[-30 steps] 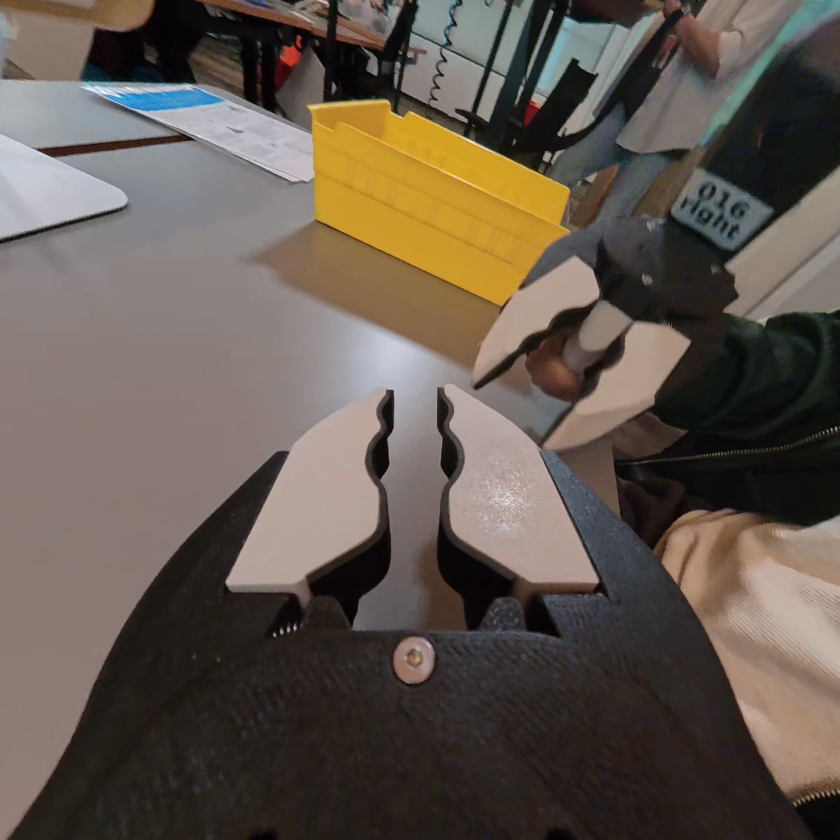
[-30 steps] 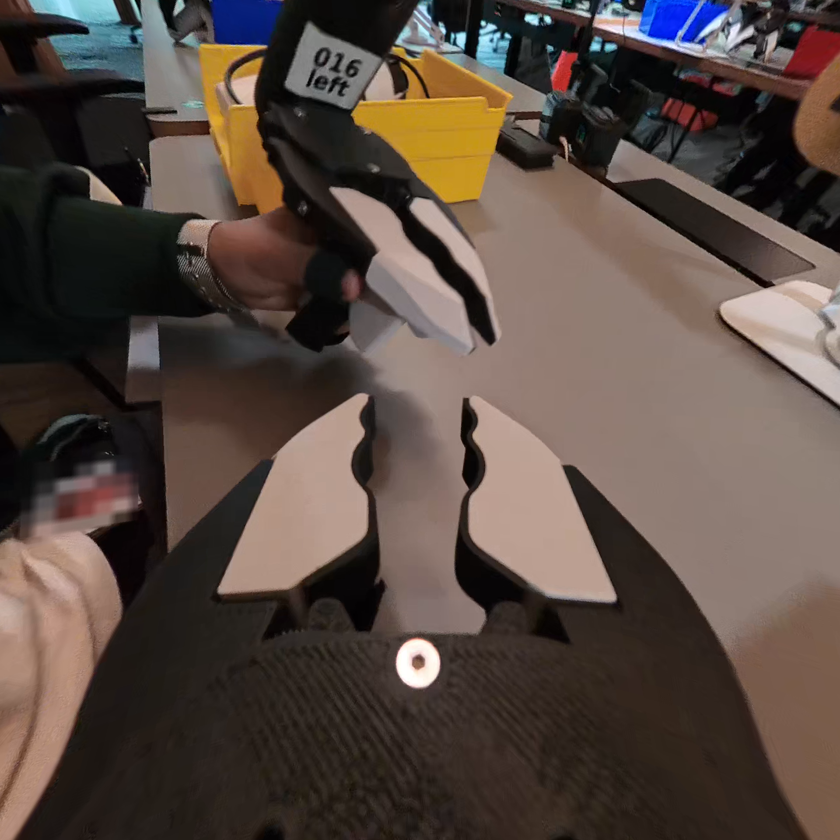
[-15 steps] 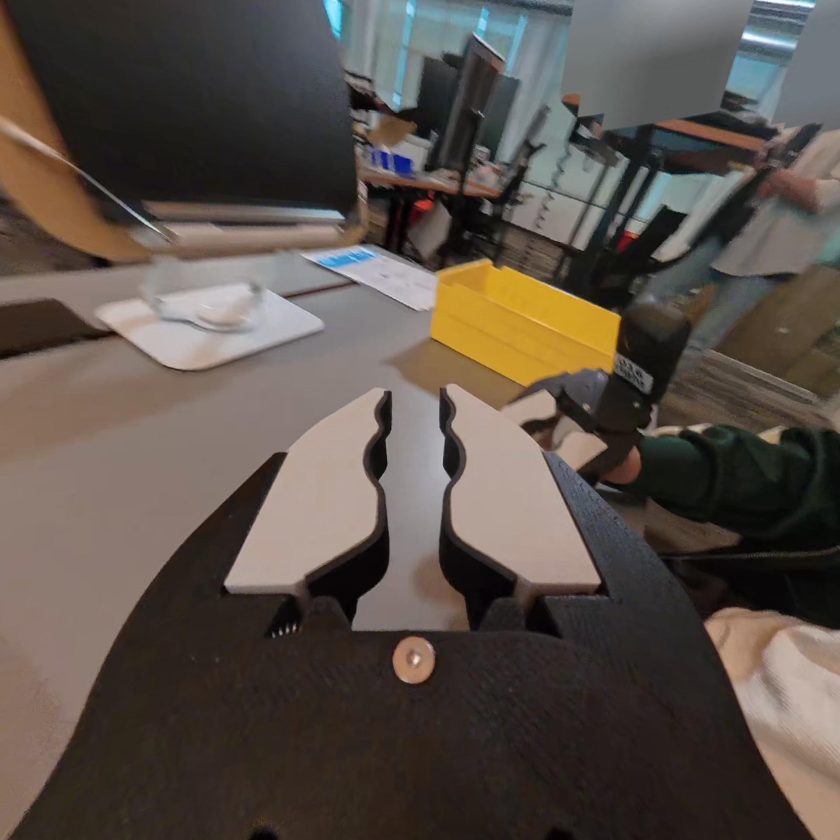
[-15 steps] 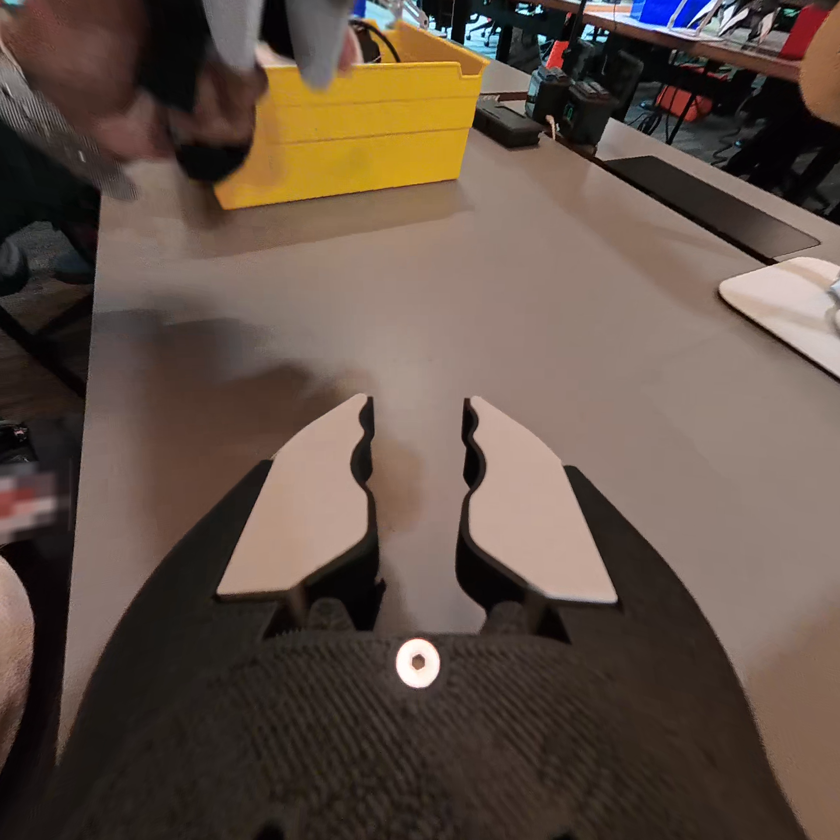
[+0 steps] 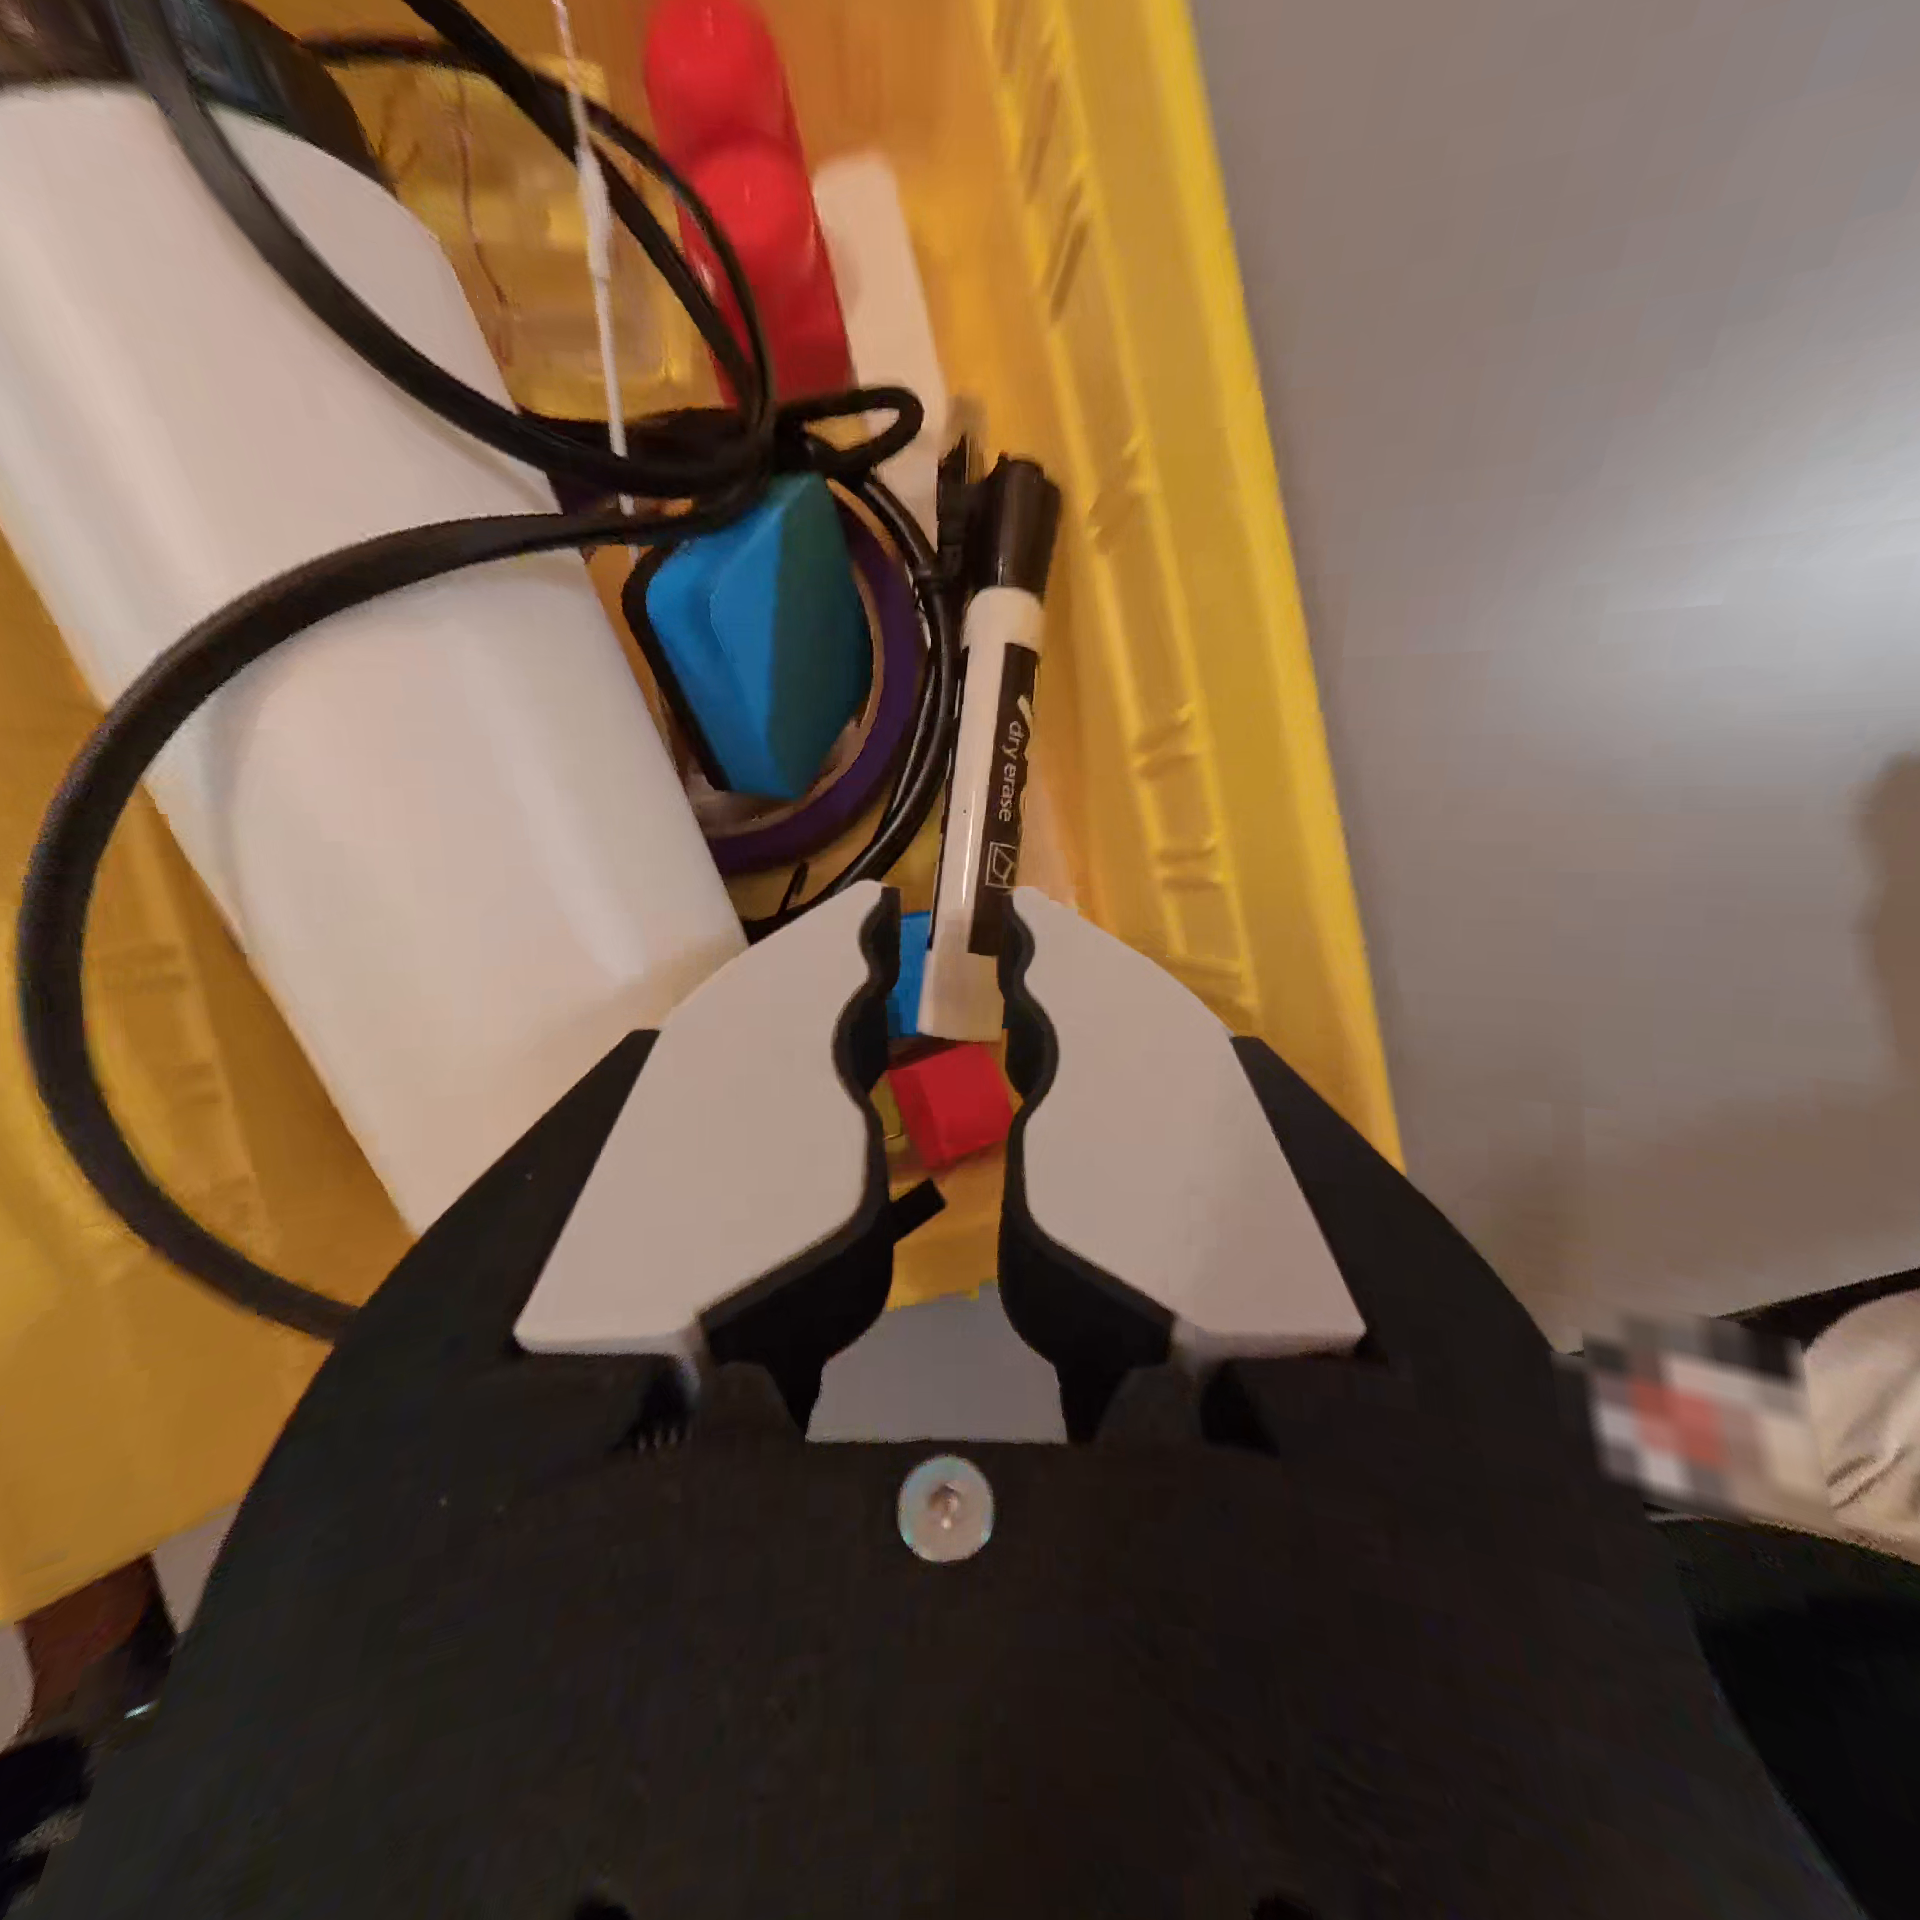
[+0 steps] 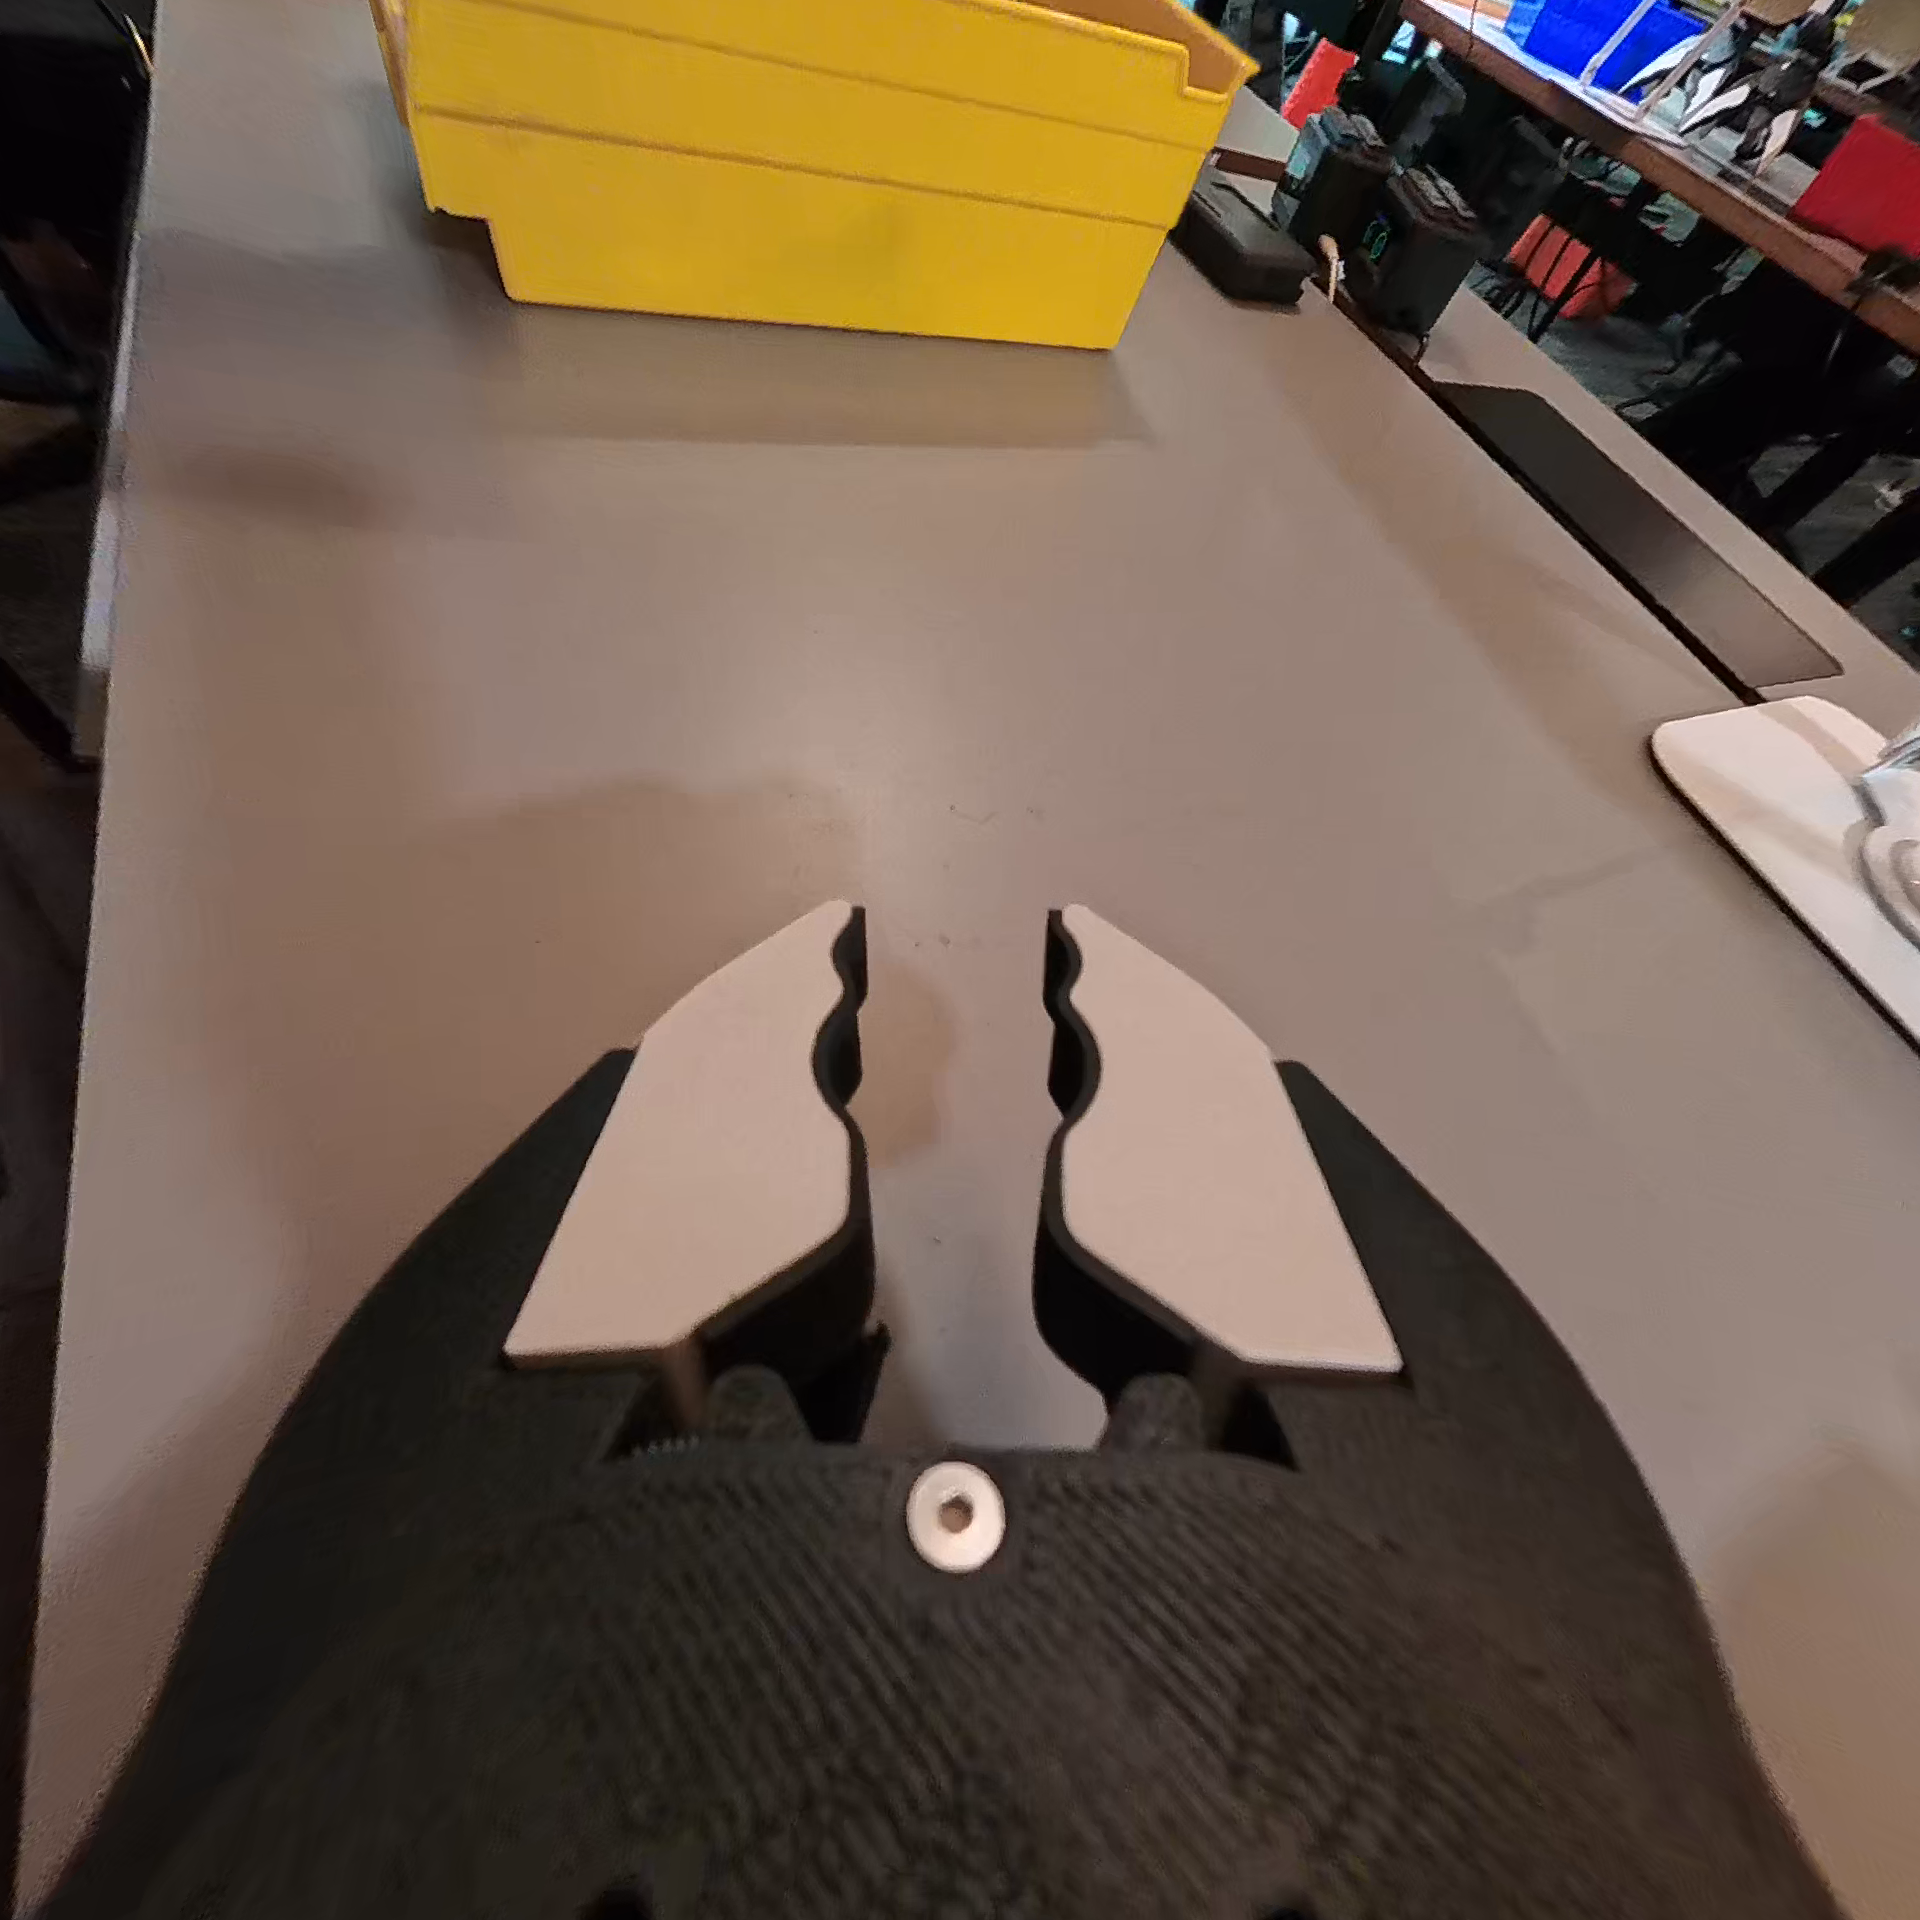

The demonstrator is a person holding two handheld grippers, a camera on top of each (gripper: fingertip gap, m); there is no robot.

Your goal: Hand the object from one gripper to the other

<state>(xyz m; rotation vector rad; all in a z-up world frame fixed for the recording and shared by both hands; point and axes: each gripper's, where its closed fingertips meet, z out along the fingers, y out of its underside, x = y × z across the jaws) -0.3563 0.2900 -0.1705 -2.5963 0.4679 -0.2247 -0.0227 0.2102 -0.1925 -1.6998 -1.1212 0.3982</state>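
Left gripper (image 5: 945, 971) is tipped down into the yellow bin (image 5: 1174, 582), jaws parted and straddling the butt end of a dry-erase marker (image 5: 987, 790); the fingers are not yet closed on it, and I cannot tell whether either pad touches the barrel. Judgement: this is the pick step, with the marker chosen as the object to pass, and the handover itself is not begun. The marker lies along the bin's right-hand wall, cap end away from the gripper, so an approach in line with the barrel is the only way to get both fingers round it without fouling the wall. It has a white barrel with a black printed band and a black cap, slim and smooth; likely to pivot if gripped this near the end. Crowding it: a black cable (image 5: 343, 582) looped over a large white cylinder (image 5: 343, 665), a blue block (image 5: 758, 665) sitting on a purple tape roll (image 5: 831, 821), a small red cube (image 5: 951, 1112) right under the jaws, a red piece (image 5: 748, 208) at the far end. Right gripper (image 6: 951, 935) waits released and empty, held low over the bare grey table (image 6: 623, 623), pointing toward the bin (image 6: 810, 208), presumably parked to receive.
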